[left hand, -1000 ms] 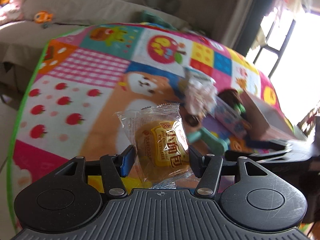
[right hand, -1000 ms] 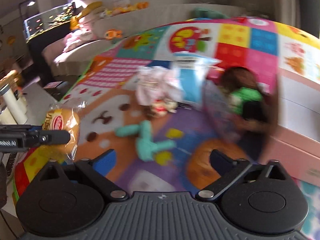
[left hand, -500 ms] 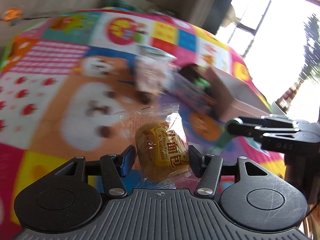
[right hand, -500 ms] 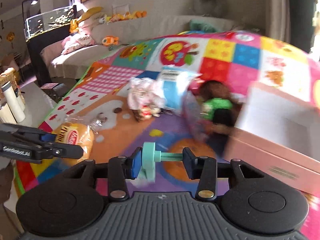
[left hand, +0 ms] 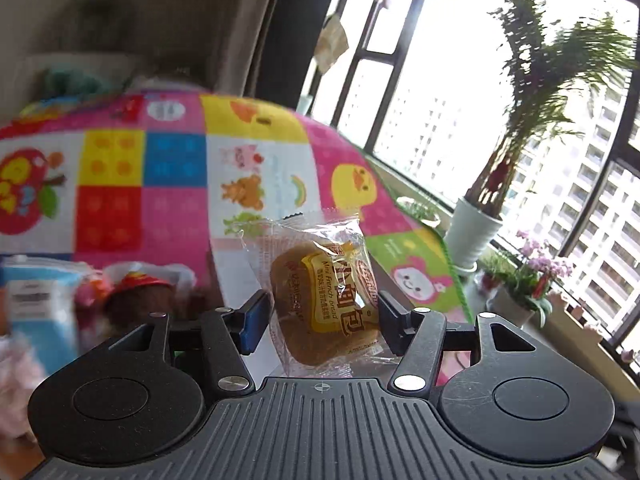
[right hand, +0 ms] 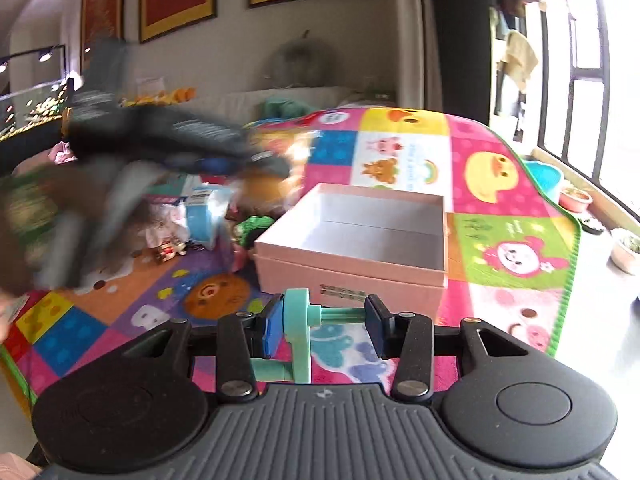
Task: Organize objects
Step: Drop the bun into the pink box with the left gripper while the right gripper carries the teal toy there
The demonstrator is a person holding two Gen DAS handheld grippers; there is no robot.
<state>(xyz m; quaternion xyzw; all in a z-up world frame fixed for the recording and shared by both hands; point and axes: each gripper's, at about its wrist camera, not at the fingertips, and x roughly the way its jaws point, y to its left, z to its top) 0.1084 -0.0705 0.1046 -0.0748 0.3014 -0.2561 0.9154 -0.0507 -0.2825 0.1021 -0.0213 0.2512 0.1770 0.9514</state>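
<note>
My left gripper [left hand: 323,317] is shut on a small bread roll in a clear wrapper [left hand: 320,300], held upright above the colourful play mat [left hand: 176,184]. My right gripper [right hand: 326,323] is shut on a teal plastic toy [right hand: 298,332], with the pads pressing on its two ends. Just beyond the right gripper an open pink box [right hand: 360,276] with a white inside stands on the mat [right hand: 516,216]. In the right wrist view the left gripper [right hand: 256,162] is a dark blur at the upper left, passing above the mat.
A pile of loose items lies left of the box: a blue pack [right hand: 200,216], a dark plush doll with green [right hand: 250,228] and small toys [right hand: 170,250]. Potted plants [left hand: 472,236] stand along the window sill on the right. A sofa [right hand: 280,98] is behind the mat.
The right gripper closed on the teal toy and lifted it off the mat toward the pink box. The left gripper swung right with the bread, now facing the window side.
</note>
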